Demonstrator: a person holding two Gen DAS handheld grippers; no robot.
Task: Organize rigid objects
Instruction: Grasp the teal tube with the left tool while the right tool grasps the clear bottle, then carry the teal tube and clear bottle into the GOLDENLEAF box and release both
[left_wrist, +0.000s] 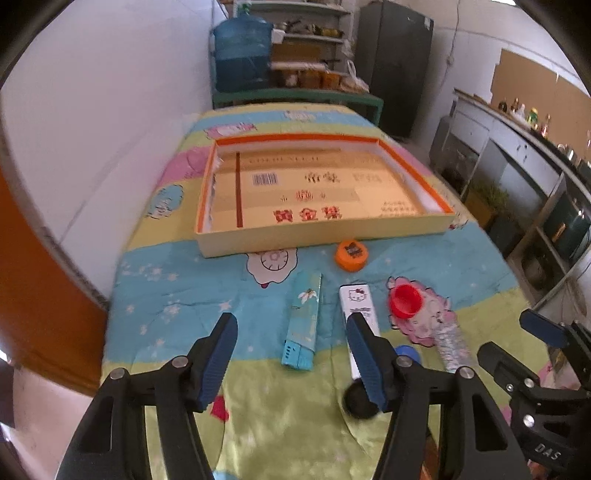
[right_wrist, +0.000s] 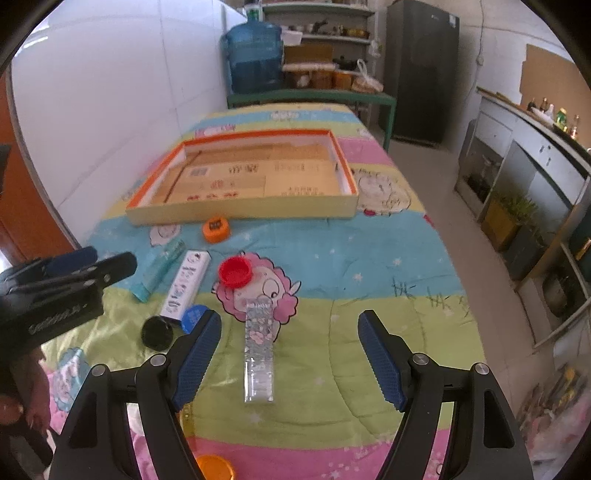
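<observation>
A shallow orange-rimmed cardboard tray (left_wrist: 325, 236) (right_wrist: 243, 216) lies on the cartoon bedspread. In front of it are an orange lid (left_wrist: 351, 254) (right_wrist: 216, 229), a teal box (left_wrist: 304, 317) (right_wrist: 160, 269), a white Hello Kitty box (left_wrist: 360, 314) (right_wrist: 186, 284), a red cap (left_wrist: 405, 301) (right_wrist: 234, 272), a clear patterned box (right_wrist: 259, 350) (left_wrist: 450, 345), a blue cap (right_wrist: 192, 317) and a black cap (right_wrist: 158, 333) (left_wrist: 359, 400). My left gripper (left_wrist: 291, 350) is open above the teal box. My right gripper (right_wrist: 290, 343) is open over the clear box.
The bed is against a white wall on the left. A blue water jug (left_wrist: 242, 55) and shelves stand beyond the bed. A dark fridge (right_wrist: 421, 70) and cabinets are on the right. Another orange lid (right_wrist: 214, 467) lies at the near edge.
</observation>
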